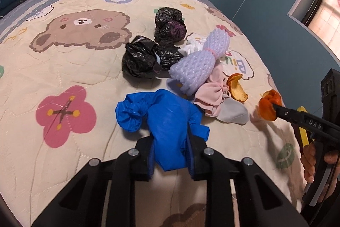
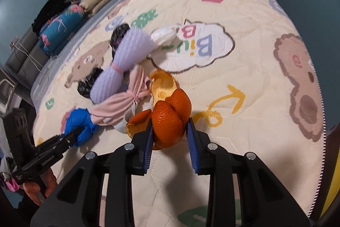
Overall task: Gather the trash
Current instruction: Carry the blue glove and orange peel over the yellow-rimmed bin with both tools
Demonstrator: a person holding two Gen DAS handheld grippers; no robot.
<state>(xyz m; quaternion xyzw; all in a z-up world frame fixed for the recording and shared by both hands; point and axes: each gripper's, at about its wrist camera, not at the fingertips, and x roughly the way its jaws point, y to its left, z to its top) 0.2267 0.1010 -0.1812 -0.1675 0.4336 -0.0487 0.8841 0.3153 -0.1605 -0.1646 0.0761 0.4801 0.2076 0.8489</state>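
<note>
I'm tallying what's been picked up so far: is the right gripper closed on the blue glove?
No, the right gripper grips an orange peel; the blue glove sits between the left gripper's fingers.

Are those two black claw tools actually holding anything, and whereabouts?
Left hand-held gripper: crumpled blue plastic glove, by its near end. Right hand-held gripper: curled orange peel, across its middle.
</note>
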